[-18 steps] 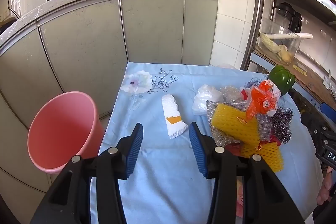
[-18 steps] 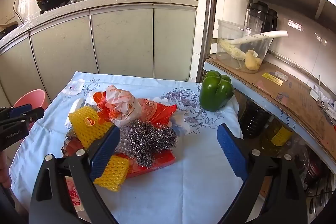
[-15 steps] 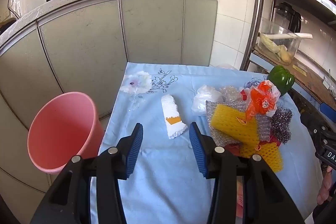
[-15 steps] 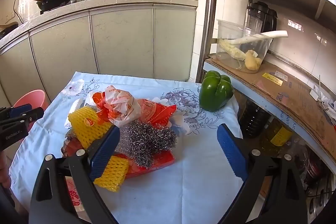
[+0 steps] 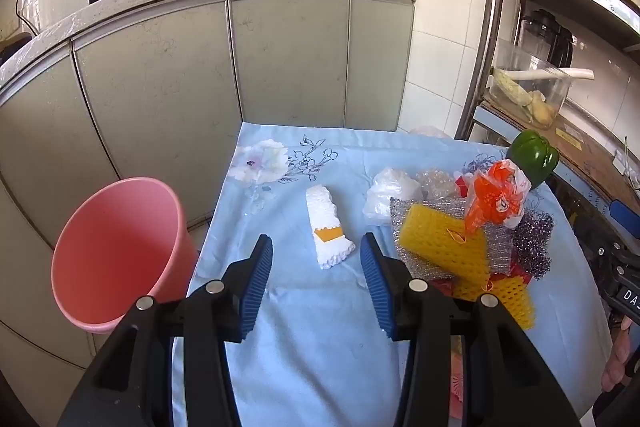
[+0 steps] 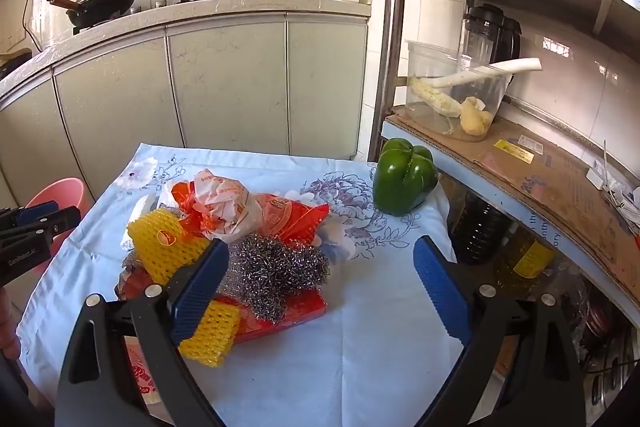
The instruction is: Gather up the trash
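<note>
- The left gripper [image 5: 316, 269] is spread wide and holds nothing. It hangs over the cloth [image 5: 320, 347], just in front of the white wrapper [image 5: 327, 233].
- The right gripper [image 6: 322, 277] is spread wide too, and empty. It hangs near the trash pile [image 6: 240, 227].
- The wrapper is thin and lies flat. The fingers could pinch the cloth too and pull it.
- The pile is mixed up. Grabbing the steel wool [image 6: 276, 267] could drag the yellow net [image 6: 160, 247] or knock bits off the table.
- The pepper [image 6: 404, 181] stands near the pile. It looks like food, not trash, and a bump could roll it off.
- The pink bin [image 5: 116, 251] stands beside the table, so a light wrapper could miss it.
</note>
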A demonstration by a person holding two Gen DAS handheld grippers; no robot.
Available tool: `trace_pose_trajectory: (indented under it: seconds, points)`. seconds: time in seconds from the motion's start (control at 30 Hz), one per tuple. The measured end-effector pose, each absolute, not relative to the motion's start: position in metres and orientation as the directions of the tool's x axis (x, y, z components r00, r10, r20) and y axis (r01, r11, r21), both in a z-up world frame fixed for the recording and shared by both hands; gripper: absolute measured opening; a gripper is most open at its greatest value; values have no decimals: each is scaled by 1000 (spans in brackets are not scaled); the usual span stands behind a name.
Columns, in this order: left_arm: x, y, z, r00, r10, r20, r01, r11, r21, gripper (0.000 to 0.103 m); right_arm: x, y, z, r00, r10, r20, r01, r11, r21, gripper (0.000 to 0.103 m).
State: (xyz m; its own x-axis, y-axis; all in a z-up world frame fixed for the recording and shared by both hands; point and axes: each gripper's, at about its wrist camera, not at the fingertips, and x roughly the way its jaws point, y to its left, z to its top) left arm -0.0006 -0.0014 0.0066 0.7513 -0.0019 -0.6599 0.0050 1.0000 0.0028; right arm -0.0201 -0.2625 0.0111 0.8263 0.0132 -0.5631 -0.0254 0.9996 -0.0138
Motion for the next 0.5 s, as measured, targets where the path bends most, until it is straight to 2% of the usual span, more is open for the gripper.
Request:
trace_pose_trajectory:
  seconds: [0.5]
  points:
    - [-3, -1, 10, 760, -13, -649, 10, 1000, -9, 45, -24, -259, 14, 832, 23, -555, -36, 999, -14, 94]
